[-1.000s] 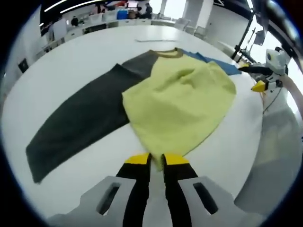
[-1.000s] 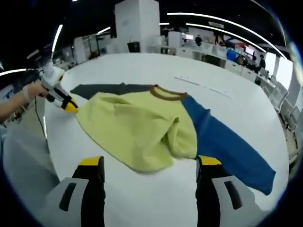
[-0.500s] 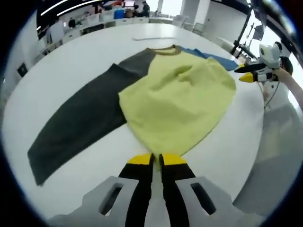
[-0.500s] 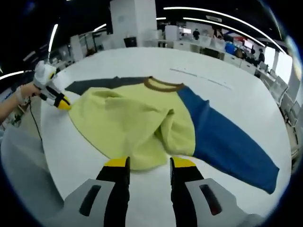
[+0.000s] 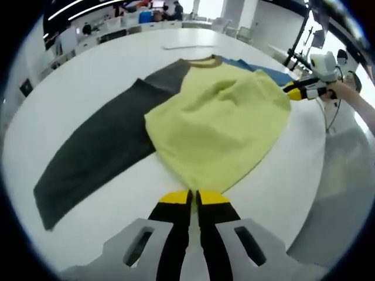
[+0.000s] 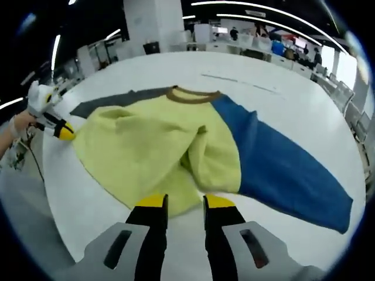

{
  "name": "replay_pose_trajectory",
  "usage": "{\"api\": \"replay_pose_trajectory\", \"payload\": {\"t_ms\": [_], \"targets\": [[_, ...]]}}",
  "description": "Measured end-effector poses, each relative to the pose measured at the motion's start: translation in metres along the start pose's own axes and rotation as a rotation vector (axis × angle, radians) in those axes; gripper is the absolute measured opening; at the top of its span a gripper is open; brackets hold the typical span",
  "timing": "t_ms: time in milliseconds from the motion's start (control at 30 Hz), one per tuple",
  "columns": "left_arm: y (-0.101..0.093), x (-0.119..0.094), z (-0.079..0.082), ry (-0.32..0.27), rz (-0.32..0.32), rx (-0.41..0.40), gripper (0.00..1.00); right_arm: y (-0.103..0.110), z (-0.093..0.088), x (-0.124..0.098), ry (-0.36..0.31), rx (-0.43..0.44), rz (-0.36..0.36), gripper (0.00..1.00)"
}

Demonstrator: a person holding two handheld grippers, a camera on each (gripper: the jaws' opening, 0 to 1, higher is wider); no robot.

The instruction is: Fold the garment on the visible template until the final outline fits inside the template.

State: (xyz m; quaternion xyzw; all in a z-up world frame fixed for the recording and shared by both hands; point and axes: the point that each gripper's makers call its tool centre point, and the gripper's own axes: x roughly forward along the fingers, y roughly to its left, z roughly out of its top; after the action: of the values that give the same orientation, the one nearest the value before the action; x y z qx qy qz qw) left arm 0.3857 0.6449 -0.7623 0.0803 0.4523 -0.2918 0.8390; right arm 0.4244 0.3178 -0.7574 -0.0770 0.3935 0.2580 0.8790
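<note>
Left gripper view: my left claw (image 5: pixel 193 198) pinches the limp, crease-prone yellow fleece sweatshirt (image 5: pixel 218 126) hem at six o'clock, jaws nearly closed; take its hem corners.

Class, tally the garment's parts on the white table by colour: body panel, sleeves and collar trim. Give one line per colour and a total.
Yellow body panel: 1
Dark grey sleeve: 1
Blue sleeve: 1
Brown collar: 1
Total: 4
</note>
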Motion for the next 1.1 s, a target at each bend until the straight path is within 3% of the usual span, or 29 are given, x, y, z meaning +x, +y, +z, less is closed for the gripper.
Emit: {"api": "replay_pose_trajectory", "payload": {"t_ms": [333, 433, 633, 867, 1100], "targets": [[-0.001, 0.001, 0.001, -0.003, 0.017, 0.027, 0.0, -0.006, -0.003, 0.005, -0.007, 0.016, -0.021, 0.21], [0.0, 0.001, 0.0, 0.004, 0.021, 0.032, 0.0, -0.01, -0.005, 0.004, -0.001, -0.038, -0.041, 0.17], [0.0, 0.001, 0.0, -0.003, 0.027, 0.02, 0.0, -0.005, -0.003, 0.005, -0.002, -0.054, -0.033, 0.13], [0.001, 0.0, -0.001, -0.029, 0.022, -0.018, 0.0, -0.003, -0.004, 0.006, 0.003, -0.047, -0.027, 0.1], [0.0, 0.0, 0.0, -0.02, 0.027, -0.008, 0.0, 0.001, -0.006, 0.005, 0.012, -0.016, -0.014, 0.04]]}}
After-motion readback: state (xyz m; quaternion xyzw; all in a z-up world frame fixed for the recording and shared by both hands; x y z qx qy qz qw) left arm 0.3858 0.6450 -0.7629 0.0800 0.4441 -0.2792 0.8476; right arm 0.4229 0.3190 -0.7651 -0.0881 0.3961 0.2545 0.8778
